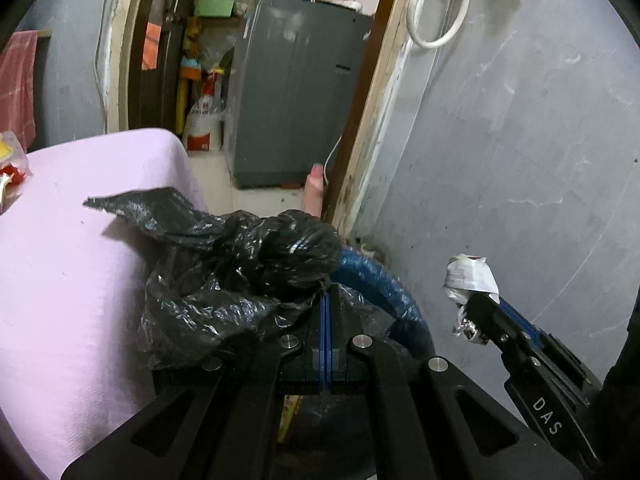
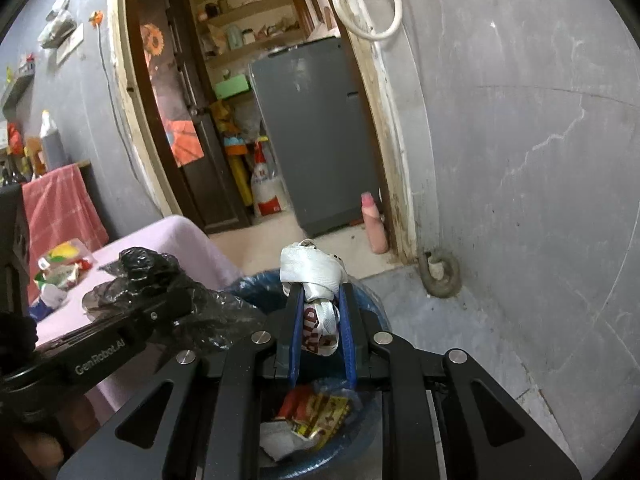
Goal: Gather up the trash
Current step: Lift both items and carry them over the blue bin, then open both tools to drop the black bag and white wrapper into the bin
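My left gripper [image 1: 325, 294] is shut on a crumpled black plastic bag [image 1: 248, 256], held over the edge of the pink-covered bed [image 1: 72, 280] beside the blue bin [image 1: 384, 284]. It also shows in the right wrist view [image 2: 160, 280]. My right gripper [image 2: 320, 292] is shut on a crumpled white wrapper [image 2: 314, 270] and holds it above the blue bin [image 2: 256, 284]. The bin holds several wrappers [image 2: 312, 412]. In the left wrist view the right gripper [image 1: 478, 308] and the wrapper [image 1: 470, 276] hang right of the bin.
More wrappers [image 2: 60, 270] lie on the bed at far left. A grey wall [image 2: 520, 160] stands close on the right. A doorway leads to a grey fridge [image 2: 316, 132]. A pink bottle [image 2: 374, 224] stands by the door frame.
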Demonstrator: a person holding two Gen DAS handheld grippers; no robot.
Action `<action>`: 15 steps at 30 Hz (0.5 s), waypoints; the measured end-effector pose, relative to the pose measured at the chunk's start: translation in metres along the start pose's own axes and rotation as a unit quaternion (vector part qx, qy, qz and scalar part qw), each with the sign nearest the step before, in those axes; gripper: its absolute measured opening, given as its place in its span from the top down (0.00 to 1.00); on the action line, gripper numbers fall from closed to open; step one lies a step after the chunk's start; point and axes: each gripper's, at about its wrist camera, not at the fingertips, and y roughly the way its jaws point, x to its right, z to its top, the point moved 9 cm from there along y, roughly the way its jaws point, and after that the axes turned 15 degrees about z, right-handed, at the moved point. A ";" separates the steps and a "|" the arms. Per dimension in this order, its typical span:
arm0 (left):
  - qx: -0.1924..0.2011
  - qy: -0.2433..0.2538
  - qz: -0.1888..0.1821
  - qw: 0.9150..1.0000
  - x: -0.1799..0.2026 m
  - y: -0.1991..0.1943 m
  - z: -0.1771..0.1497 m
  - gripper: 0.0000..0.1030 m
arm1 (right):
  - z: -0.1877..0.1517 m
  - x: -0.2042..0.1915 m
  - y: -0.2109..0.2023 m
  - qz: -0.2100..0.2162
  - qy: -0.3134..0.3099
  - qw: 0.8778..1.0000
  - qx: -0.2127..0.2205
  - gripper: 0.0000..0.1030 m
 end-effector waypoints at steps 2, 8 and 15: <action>-0.010 0.003 -0.001 1.000 0.001 0.004 -0.004 1.00 | -0.003 0.001 0.002 0.002 0.003 1.000 -0.007 0.85; -0.029 0.006 -0.010 1.000 0.003 0.009 -0.012 1.00 | -0.010 0.003 0.008 0.004 0.008 1.000 -0.025 0.84; -0.024 0.007 -0.020 0.999 -0.003 0.002 -0.012 0.98 | -0.009 0.002 0.010 0.004 0.008 1.000 -0.028 0.78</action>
